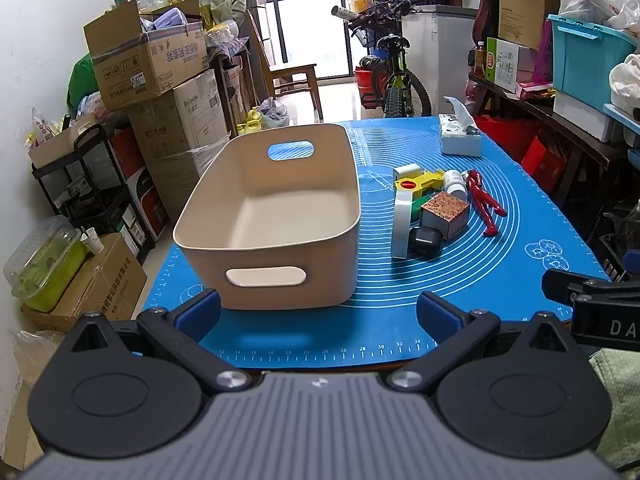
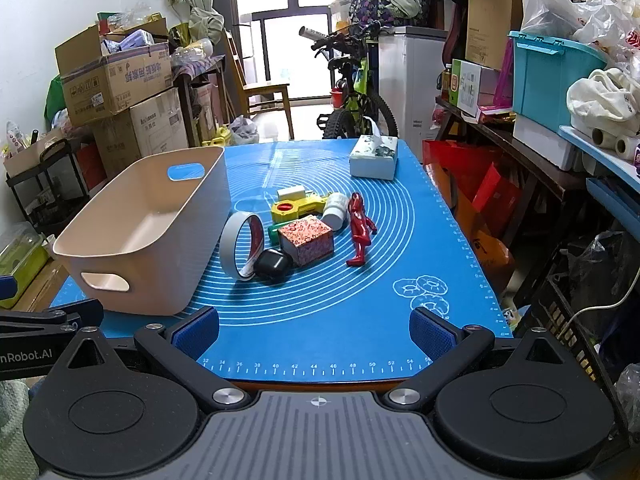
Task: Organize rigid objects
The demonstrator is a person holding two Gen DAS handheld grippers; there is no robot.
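Right gripper [image 2: 314, 330] and left gripper [image 1: 318, 312], both wide, empty, at mat's near edge; object pile [image 2: 306, 236] nearer right, bin [image 2: 160, 236] left.

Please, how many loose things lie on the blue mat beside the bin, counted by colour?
Red: 1, figure
Yellow: 1, tool
Green: 1, piece
Black: 1, case
White: 3, tape roll, bottle, block
Patterned: 1, box
Total: 8

Cluttered home storeroom, stacked cardboard boxes [image 1: 148, 56], bicycle [image 2: 356, 92]
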